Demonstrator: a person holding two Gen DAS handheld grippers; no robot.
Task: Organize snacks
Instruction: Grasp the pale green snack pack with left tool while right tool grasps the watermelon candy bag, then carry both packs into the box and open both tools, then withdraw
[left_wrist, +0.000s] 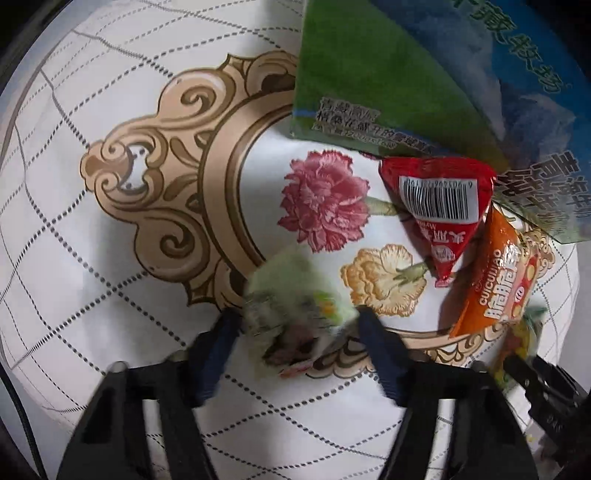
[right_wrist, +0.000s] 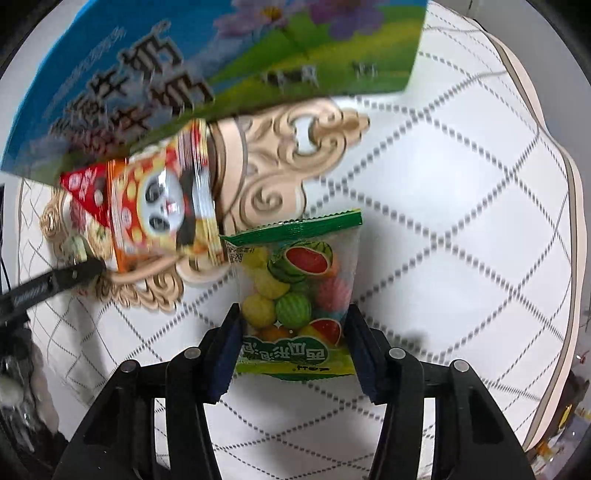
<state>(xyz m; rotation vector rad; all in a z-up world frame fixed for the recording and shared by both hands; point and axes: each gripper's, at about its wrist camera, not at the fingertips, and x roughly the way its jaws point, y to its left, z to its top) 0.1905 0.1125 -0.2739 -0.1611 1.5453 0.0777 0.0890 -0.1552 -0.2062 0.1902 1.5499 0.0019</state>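
Two grippers loaded: my right gripper (right_wrist: 291, 332) pinches the watermelon candy bag (right_wrist: 295, 291), long axis pointing away; my left gripper (left_wrist: 295, 325) clamps a blurred green packet (left_wrist: 291, 295), orientation unclear.

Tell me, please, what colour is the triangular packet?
Red, with a white barcode label on the triangular packet; left wrist view.

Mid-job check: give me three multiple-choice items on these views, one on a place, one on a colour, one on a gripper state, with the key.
1. Where does the red triangular packet lie?
A. between milk box and orange packet
B. in the left gripper
C. off the table

2. What colour is the gum bag's top seal?
A. blue
B. green
C. red

3. What is the right gripper doing?
A. open, empty
B. shut on the box
C. shut on the gum bag

Key: 1 A, it sits below the box, beside the orange packet. 2 B, a green strip. 3 C, both pads press the bag.
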